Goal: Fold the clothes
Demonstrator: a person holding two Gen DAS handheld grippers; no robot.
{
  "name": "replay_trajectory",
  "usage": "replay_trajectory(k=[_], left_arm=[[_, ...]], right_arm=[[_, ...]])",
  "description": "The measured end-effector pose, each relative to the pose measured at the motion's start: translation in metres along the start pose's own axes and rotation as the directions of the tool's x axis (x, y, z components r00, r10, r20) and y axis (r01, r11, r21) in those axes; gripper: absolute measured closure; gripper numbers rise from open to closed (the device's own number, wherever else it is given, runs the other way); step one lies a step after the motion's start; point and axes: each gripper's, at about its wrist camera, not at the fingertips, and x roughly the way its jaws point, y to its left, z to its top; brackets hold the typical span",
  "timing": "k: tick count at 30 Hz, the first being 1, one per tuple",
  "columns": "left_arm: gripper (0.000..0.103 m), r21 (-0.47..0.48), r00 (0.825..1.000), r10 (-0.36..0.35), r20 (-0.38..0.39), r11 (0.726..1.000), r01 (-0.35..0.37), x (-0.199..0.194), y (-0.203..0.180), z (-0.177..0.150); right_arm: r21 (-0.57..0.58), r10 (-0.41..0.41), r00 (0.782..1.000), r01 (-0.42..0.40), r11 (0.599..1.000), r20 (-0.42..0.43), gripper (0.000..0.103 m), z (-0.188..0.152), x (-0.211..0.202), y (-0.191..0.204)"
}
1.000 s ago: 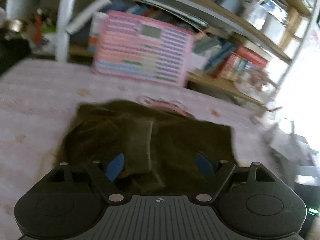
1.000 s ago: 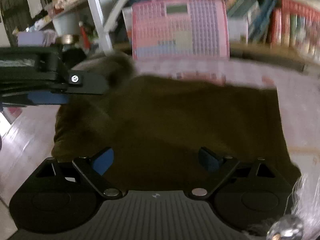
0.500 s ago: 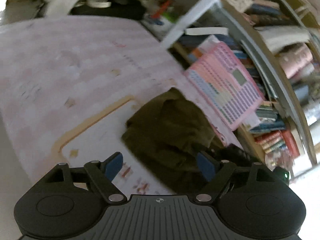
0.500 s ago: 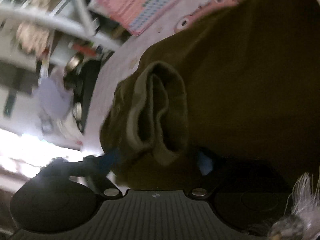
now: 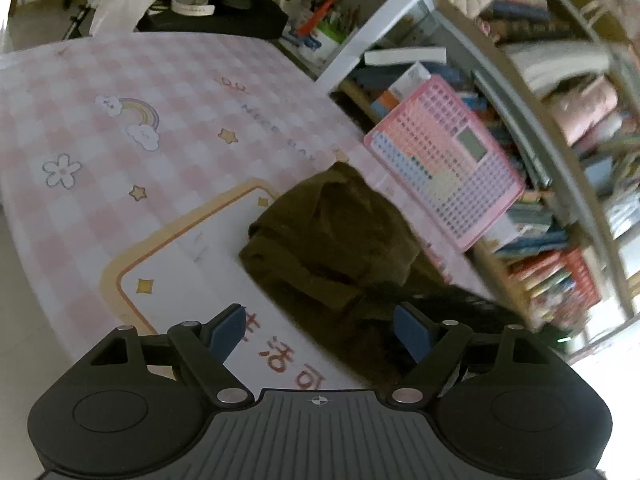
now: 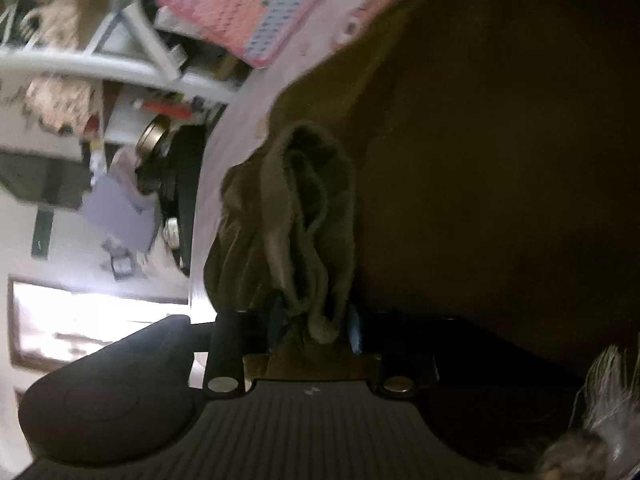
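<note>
On the table: pink checked cloth (image 5: pixel 120 80) with red printed characters, unreadable.
Garment: olive garment (image 5: pixel 332 248) bunched near the pink chart (image 5: pixel 444 176).
Right gripper (image 6: pixel 316 320): closing, pinching a garment fold.
Left gripper (image 5: pixel 320 328): spread wide, empty.

One olive garment (image 5: pixel 332 248), one pink board (image 5: pixel 448 172), two grippers.

— What lies under it all?
— A pink checked table cover (image 5: pixel 120 80) printed with stars and a rainbow.
— And behind?
— A white-framed shelf (image 5: pixel 520 92) crammed with books; bright daylight at the right edge.
</note>
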Motion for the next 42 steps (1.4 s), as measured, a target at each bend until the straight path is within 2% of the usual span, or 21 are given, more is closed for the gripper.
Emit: replay_trajectory(k=[4,7,9,13,17,20,21,23,25,29,33,36,42], left_arm=[[0.02,0.09,0.999,0.037,-0.013,0.995,-0.036,0.008,-0.01,-0.003],[0.02,0.18,0.998,0.061,-0.012,0.982,-0.058,0.013,-0.021,-0.009],[0.02,0.233,0.995,0.1,-0.012,0.968,-0.095,0.018,-0.027,-0.014],[0.02,0.283,0.988,0.149,-0.036,0.95,-0.133,0.026,-0.033,-0.022],[0.02,0.314,0.991,0.129,-0.042,0.943,-0.109,0.025,-0.035,-0.022],[0.02,0.37,0.993,0.103,-0.051,0.926,-0.077,0.027,-0.042,-0.021],[0.02,0.387,0.994,0.094,-0.06,0.92,-0.063,0.028,-0.045,-0.021],[0.02,0.427,0.994,0.075,-0.084,0.904,-0.032,0.029,-0.05,-0.023],[0.02,0.478,0.992,0.063,-0.11,0.878,-0.003,0.03,-0.054,-0.028],[0.02,0.535,0.988,0.067,-0.137,0.845,0.017,0.031,-0.054,-0.03],[0.02,0.558,0.987,0.062,-0.151,0.829,0.033,0.03,-0.049,-0.027],[0.02,0.578,0.986,0.059,-0.154,0.815,0.042,0.03,-0.046,-0.025],[0.02,0.646,0.995,0.045,-0.086,0.763,0.021,0.026,-0.045,-0.022]], right_arm=[[-0.171,-0.03,0.998,0.038,0.984,0.047,0.069,-0.014,-0.032,0.016],[-0.327,-0.083,0.989,0.119,0.938,0.123,0.069,-0.03,-0.058,0.023],[-0.389,-0.11,0.979,0.17,0.906,0.172,0.069,-0.042,-0.071,0.019],[-0.351,-0.162,0.962,0.232,0.907,0.218,0.069,-0.059,-0.087,-0.001],[-0.342,-0.238,0.933,0.324,0.882,0.271,0.069,-0.08,-0.097,-0.003],[-0.351,-0.309,0.887,0.426,0.834,0.342,0.069,-0.093,-0.104,0.002],[-0.351,-0.335,0.868,0.463,0.814,0.367,0.069,-0.097,-0.107,0.004],[-0.334,-0.409,0.815,0.552,0.764,0.411,0.069,-0.104,-0.109,0.008],[-0.322,-0.436,0.785,0.591,0.739,0.441,0.064,-0.113,-0.113,0.009],[-0.297,-0.481,0.746,0.64,0.708,0.461,0.061,-0.131,-0.112,0.011],[-0.276,-0.515,0.71,0.68,0.68,0.48,0.046,-0.147,-0.108,0.018],[-0.256,-0.53,0.683,0.703,0.664,0.502,0.039,-0.156,-0.107,0.024],[-0.213,-0.562,0.642,0.736,0.643,0.521,0.032,-0.17,-0.105,0.03]])
